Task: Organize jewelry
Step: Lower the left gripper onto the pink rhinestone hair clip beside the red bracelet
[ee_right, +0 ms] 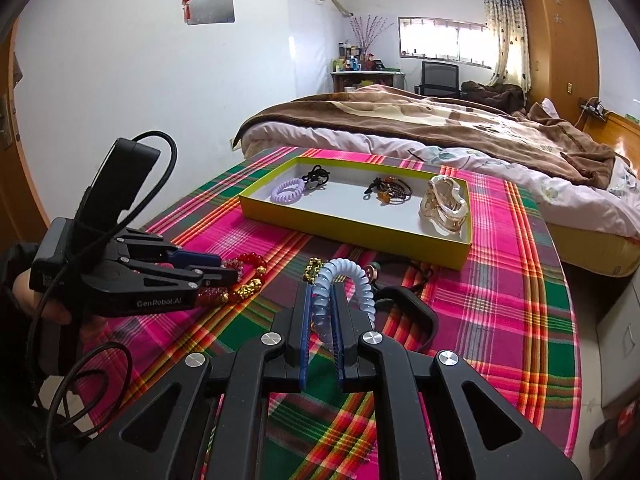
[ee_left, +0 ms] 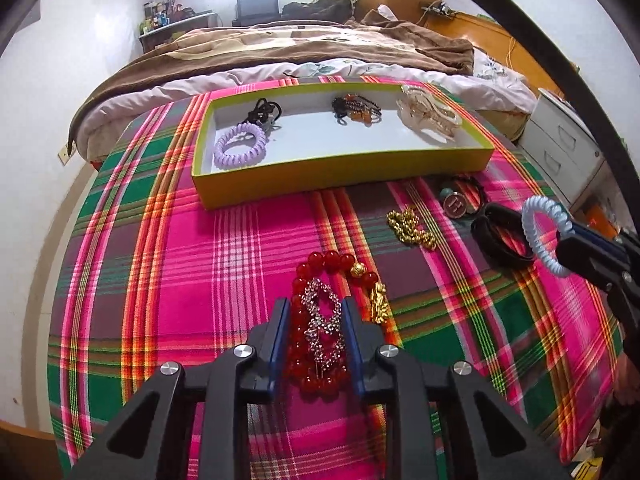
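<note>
My left gripper [ee_left: 314, 306] points down at the plaid cloth, its blue pads tight against a red bead bracelet [ee_left: 332, 260] with a sparkly rhinestone piece [ee_left: 324, 320] lying on top. The bracelet's gold charm [ee_left: 376, 304] hangs out to the right. My right gripper [ee_right: 322, 286] is shut on a pale blue spiral hair tie [ee_right: 352, 276], held above the cloth at the right. A yellow-rimmed tray [ee_left: 340, 168] sits further back and holds a purple spiral tie [ee_left: 240, 146], black hair ties [ee_left: 262, 110], dark beaded ties [ee_left: 356, 108] and a clear claw clip [ee_left: 430, 114].
Loose on the cloth near the right gripper lie a gold chain [ee_left: 410, 228], a black band [ee_left: 500, 240] and a small round piece [ee_left: 456, 204]. A bed with a brown blanket [ee_left: 320, 48] lies behind the table. White drawers [ee_left: 560, 148] stand at the right.
</note>
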The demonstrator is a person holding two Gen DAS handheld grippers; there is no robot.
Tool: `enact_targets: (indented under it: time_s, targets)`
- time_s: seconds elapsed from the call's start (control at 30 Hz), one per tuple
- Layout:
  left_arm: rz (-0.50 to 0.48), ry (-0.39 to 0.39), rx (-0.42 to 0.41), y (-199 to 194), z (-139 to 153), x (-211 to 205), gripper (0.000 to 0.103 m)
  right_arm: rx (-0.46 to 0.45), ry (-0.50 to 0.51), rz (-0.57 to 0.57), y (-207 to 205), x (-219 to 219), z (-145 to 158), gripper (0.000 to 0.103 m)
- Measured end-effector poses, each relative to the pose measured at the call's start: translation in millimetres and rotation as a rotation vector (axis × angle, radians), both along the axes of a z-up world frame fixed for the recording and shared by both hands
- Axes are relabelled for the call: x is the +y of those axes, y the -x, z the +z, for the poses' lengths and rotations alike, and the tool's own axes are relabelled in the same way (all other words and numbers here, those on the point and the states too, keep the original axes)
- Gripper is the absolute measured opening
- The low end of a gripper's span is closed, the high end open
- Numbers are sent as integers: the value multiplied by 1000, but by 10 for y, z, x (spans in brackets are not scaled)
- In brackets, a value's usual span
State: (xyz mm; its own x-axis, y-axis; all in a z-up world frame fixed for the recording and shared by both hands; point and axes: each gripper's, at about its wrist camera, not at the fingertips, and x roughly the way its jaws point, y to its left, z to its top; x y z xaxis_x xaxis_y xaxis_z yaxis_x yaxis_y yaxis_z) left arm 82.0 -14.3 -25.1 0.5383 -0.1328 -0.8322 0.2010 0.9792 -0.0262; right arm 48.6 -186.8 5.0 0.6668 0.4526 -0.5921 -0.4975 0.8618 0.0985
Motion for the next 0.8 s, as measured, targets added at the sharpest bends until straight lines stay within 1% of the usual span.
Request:
enact_targets:
  time_s: [0.13, 0.23, 0.3, 0.43, 0.53, 0.6, 0.73, 0.8]
  targets:
    - [-12, -31, -8, 4, 3, -43, 26, -1, 0, -3, 3, -6, 3, 10]
    - [-16, -32, -18, 29, 24, -48, 22, -3, -4, -7, 8, -13, 15, 10]
    - [-18, -28, -38, 51, 67, -38, 9, -3, -4, -6, 13, -8, 19, 10]
    - [-19, -14, -42, 78, 122, -6, 8, -6, -7, -6, 23, -12, 15, 10]
    - [-16, 17, -40, 97, 139, 40, 7, -6, -6, -11, 25, -12, 18, 10]
    - [-19, 36, -52, 123, 182, 65, 4, -9, -8, -12, 31, -18, 31, 10]
    - [-13, 79, -75, 145, 296, 142, 4, -16, -8, -14, 35, -21, 65, 10]
    - [-10, 86, -86, 153, 344, 161, 4, -15, -7, -17, 35, -20, 71, 10]
